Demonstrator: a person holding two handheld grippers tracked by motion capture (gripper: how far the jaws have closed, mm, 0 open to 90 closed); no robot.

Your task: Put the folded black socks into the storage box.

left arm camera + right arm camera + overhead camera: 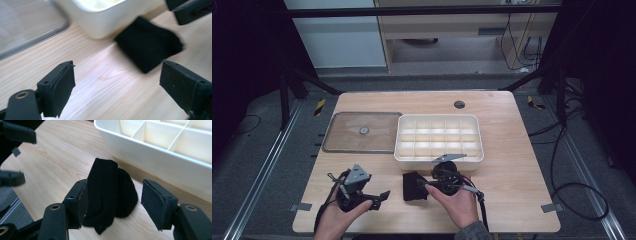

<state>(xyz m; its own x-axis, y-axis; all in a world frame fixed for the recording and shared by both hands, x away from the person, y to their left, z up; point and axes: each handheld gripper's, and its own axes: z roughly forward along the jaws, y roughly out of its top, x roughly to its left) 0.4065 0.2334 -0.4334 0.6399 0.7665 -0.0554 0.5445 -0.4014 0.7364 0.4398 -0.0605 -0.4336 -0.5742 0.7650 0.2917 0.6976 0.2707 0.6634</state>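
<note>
Pale wooden table (512, 165), dark studio surround, shelving behind; contents as I read them from the remote station.

Item 1: black folded sock (414, 186), knit ribbing visible in the right gripper view (110, 192). Lies on bare wood just in front of the organiser's near wall, close to its near left corner, not in any compartment. In the left gripper view it sits ahead and to the right (148, 43).

Item 2: right gripper (428, 186). Jaws spread, standing either side of the sock (113, 205); the left pad looks to be against the cloth, the right pad apart from it. Released, nothing clamped.

Item 3: left gripper (379, 199). Jaws wide apart over bare wood (116, 87), holding nothing, near the sock but short of it.

Item 4: white compartment organiser (439, 159), many cells in a grid, all that I can see empty.

Item 5: clear lid (362, 132) with a small round knob, flat on the table to the left of the organiser, just beside it.

Status, my judgement: lid off, box ready, sock not yet gripped. Remaining: close on the sock, lift it, set it in a cell, likely refit the lid.
</note>
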